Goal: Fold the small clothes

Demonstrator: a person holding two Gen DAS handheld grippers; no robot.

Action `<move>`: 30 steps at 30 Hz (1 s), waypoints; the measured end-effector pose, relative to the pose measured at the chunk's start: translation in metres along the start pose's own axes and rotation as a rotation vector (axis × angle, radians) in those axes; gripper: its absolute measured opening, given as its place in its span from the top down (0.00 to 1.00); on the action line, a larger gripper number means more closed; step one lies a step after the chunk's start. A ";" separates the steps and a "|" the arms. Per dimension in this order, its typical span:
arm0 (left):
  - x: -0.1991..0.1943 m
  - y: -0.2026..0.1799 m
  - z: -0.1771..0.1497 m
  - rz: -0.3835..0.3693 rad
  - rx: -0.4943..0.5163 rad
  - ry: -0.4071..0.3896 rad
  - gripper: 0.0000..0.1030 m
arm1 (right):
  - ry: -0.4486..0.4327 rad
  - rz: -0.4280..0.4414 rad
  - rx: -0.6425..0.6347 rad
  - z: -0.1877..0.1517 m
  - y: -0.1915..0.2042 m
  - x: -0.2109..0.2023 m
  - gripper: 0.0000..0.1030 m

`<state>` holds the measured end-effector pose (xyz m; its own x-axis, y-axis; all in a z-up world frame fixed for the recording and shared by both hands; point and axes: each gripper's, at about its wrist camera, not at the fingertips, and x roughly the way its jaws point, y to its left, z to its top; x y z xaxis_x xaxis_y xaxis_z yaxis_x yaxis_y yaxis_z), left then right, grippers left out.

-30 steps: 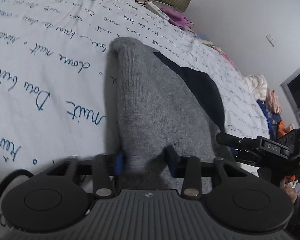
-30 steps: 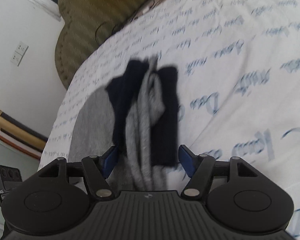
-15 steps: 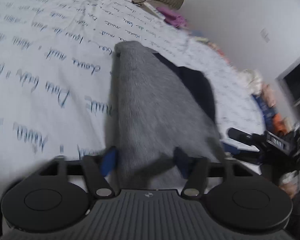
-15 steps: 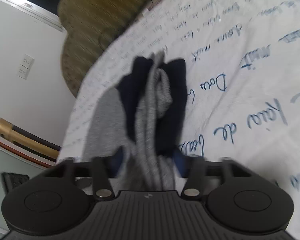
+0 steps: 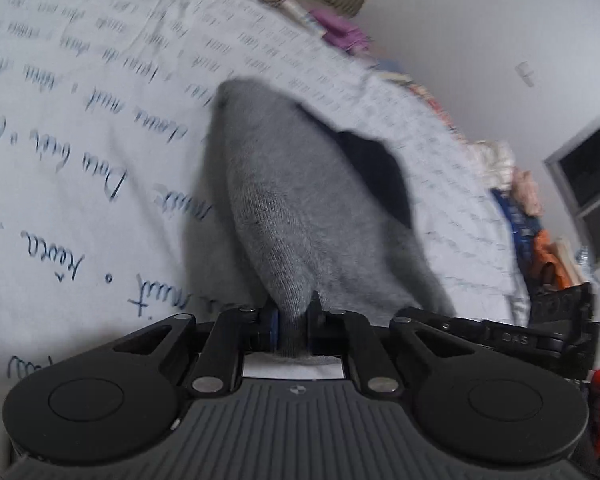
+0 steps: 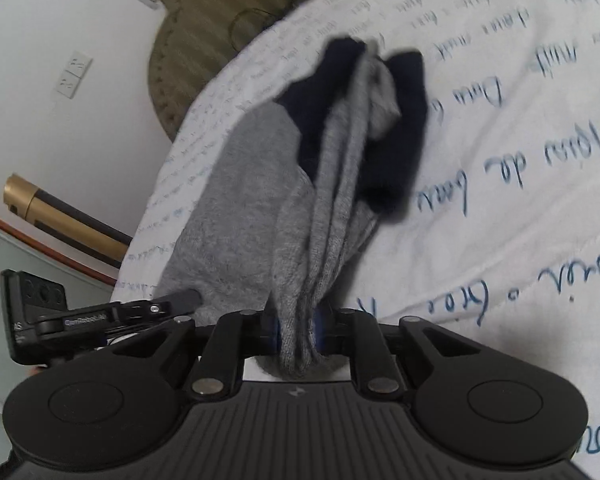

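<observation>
both grippers pinching one grey garment on the bed

a white bedsheet (image 5: 80, 168) printed with blue handwriting is covering the bed and carrying everything here. along its far edge a ribbed olive headboard (image 6: 204, 12) is rising against the white wall, with a wall switch plate (image 6: 73, 74) beside it. a purple cloth (image 5: 340, 32) is lying near the far corner, and a heap of mixed clothes (image 5: 516, 188) is piling up along the edge by the dark window (image 5: 592, 176). a gold-and-black tube (image 6: 60, 216) is leaning off the bed's edge in the right wrist view. nothing is lying between the grippers and the cloth.

the grey garment (image 5: 292, 208), with a navy band (image 6: 400, 128) at its far end, is stretching across the middle of the sheet, partly lifting off it and hanging bunched from both grips.

the left gripper (image 5: 294, 326) is tilting downward toward the sheet, its jaws having just been closing, and is now pinching a narrow fold of the grey knit tight. the right gripper (image 6: 298, 330) is angling down too, jaws likewise just closing in, clamping a gathered bundle of the same garment's folds. each gripper is showing at the side of the other's view.
</observation>
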<state>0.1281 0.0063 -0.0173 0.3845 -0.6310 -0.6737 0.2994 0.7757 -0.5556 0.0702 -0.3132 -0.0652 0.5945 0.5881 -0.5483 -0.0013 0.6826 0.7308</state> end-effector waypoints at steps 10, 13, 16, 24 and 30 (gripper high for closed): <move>0.006 0.017 -0.052 0.034 0.040 0.116 0.87 | 0.015 0.041 0.013 -0.042 -0.010 -0.033 0.84; 0.000 0.024 -0.053 0.025 0.002 0.085 0.71 | 0.025 0.031 0.071 -0.056 -0.028 -0.021 0.83; -0.038 0.007 -0.050 0.120 0.100 -0.056 0.66 | -0.042 0.039 0.082 -0.047 -0.024 -0.043 0.72; -0.025 -0.080 -0.076 0.258 0.510 -0.331 0.31 | -0.243 0.012 -0.105 0.033 0.040 -0.037 0.36; 0.044 -0.075 -0.107 0.284 0.574 -0.190 0.28 | -0.111 -0.209 -0.267 0.068 0.056 0.065 0.38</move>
<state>0.0293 -0.0805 -0.0575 0.6482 -0.4290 -0.6291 0.5608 0.8279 0.0133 0.1629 -0.2659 -0.0320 0.6879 0.3831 -0.6164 -0.0717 0.8811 0.4675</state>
